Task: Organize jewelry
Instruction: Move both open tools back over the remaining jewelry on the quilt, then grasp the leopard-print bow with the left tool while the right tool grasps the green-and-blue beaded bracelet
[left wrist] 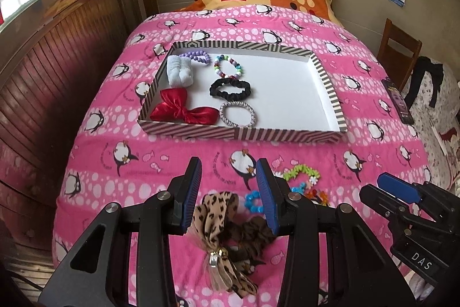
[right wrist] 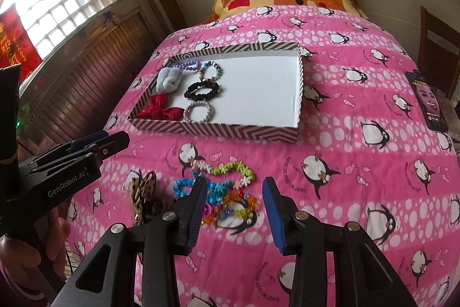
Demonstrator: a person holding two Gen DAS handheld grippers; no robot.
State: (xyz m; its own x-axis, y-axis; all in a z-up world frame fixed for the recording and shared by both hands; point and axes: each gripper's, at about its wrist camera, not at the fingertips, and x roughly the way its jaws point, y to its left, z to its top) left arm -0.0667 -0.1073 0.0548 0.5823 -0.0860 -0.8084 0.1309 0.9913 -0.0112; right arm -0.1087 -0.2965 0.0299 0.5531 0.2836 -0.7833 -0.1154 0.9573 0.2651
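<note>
- So, the left claw [left wrist: 228, 192] is spread wide and hovers right over the leopard-print bow [left wrist: 218, 217] on the bed [left wrist: 373, 163], holding nothing yet.
- My guess is the bow is the next pick. I'd come straight down and pinch the knot with the little metal charm, since the floppy tails would just slip out.
- Watch the brown scrunchie [left wrist: 254, 233] touching the bow. Close too wide and both probably come up together.
- Right claw [right wrist: 235, 209] is also released and empty, poised over the colourful bead bracelets [right wrist: 227, 186] just beside the bow.
- Striped tray [left wrist: 327, 82] sits farther up the bed. Its left side already holds a red bow [left wrist: 184, 110], black scrunchie [left wrist: 230, 89], silver hair tie [left wrist: 238, 113], bead bracelet [left wrist: 228, 66] and a pale fluffy thing. The right half is bare, so drop there.
- Bow looks soft, sheer-edged and limp, so it'll sag when lifted.
</note>
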